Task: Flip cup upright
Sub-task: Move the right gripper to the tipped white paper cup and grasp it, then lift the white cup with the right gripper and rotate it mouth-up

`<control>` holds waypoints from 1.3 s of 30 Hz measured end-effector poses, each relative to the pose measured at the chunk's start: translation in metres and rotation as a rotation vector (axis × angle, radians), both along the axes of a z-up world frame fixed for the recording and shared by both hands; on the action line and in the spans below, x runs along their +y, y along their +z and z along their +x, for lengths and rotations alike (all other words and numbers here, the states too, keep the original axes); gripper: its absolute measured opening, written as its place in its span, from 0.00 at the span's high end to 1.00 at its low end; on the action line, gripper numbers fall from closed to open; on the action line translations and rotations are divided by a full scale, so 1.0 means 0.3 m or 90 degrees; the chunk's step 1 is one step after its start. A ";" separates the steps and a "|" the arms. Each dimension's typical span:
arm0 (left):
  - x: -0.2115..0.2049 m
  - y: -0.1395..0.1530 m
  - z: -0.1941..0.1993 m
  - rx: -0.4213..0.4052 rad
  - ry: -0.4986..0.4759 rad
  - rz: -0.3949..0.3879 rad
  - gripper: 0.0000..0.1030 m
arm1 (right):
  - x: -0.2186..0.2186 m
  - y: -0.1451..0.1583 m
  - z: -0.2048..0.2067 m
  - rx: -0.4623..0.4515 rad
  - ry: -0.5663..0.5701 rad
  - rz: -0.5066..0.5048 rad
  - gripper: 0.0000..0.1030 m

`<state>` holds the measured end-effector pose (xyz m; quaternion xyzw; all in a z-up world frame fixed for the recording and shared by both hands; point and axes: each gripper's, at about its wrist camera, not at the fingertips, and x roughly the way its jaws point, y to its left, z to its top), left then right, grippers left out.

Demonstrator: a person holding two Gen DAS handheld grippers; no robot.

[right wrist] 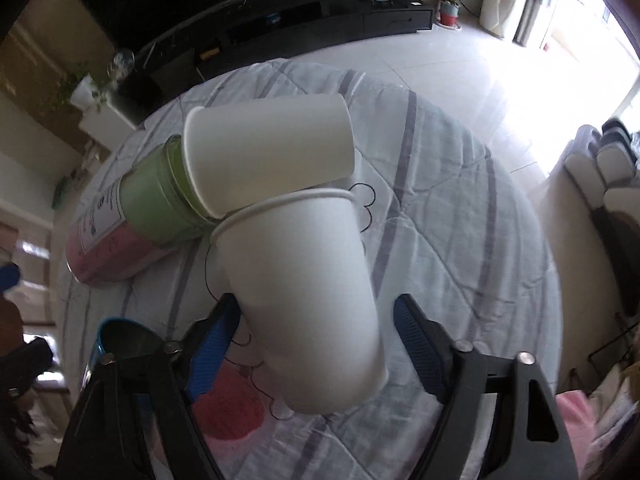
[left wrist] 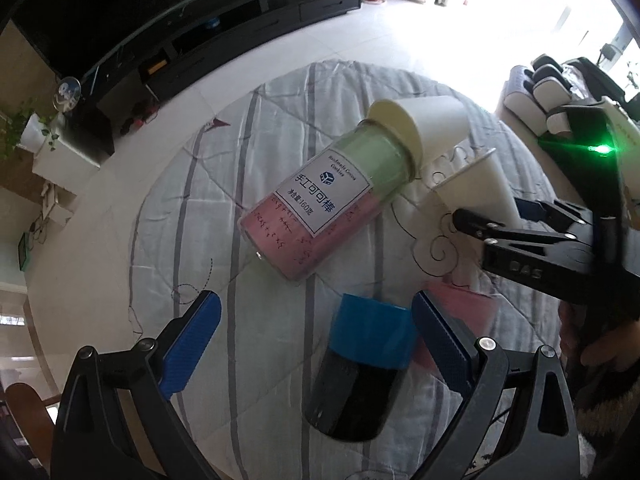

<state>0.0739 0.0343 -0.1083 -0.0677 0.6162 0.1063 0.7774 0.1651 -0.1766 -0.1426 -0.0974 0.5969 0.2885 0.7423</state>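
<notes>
A white paper cup (right wrist: pixel 304 300) lies on its side on the quilted table cloth, its base toward my right gripper (right wrist: pixel 316 344). The right jaws stand open on either side of its base end, and I cannot tell if they touch it. The cup also shows in the left wrist view (left wrist: pixel 476 192). A second white paper cup (right wrist: pixel 268 156) (left wrist: pixel 424 124) lies on its side against a pink and green jar (left wrist: pixel 320 216). My left gripper (left wrist: pixel 316 344) is open around a black cup with a blue band (left wrist: pixel 360 368), which lies on its side.
The round table is covered by a grey striped quilt (left wrist: pixel 240 200) with a pink patch (right wrist: pixel 228 412). A black TV cabinet (left wrist: pixel 224 40) stands beyond the table. A sofa (right wrist: pixel 608 184) is at the right.
</notes>
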 end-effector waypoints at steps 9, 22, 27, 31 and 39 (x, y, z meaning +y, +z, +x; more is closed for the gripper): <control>-0.041 0.019 0.022 -0.001 -0.023 -0.003 0.05 | -0.155 0.109 -0.040 0.011 -0.125 0.082 0.34; -0.238 0.058 -0.027 0.001 -0.151 -0.022 0.05 | -0.445 0.092 -0.357 0.030 -0.394 0.036 0.34; -0.299 0.040 -0.050 0.013 -0.170 -0.022 0.05 | -0.451 -0.006 -0.384 0.100 -0.393 0.018 0.33; -0.338 0.046 -0.062 0.015 -0.170 -0.028 0.05 | -0.505 0.065 -0.416 0.075 -0.409 0.059 0.28; -0.496 0.095 -0.056 -0.011 -0.193 -0.086 0.01 | -0.647 0.252 -0.366 0.012 -0.384 0.129 0.24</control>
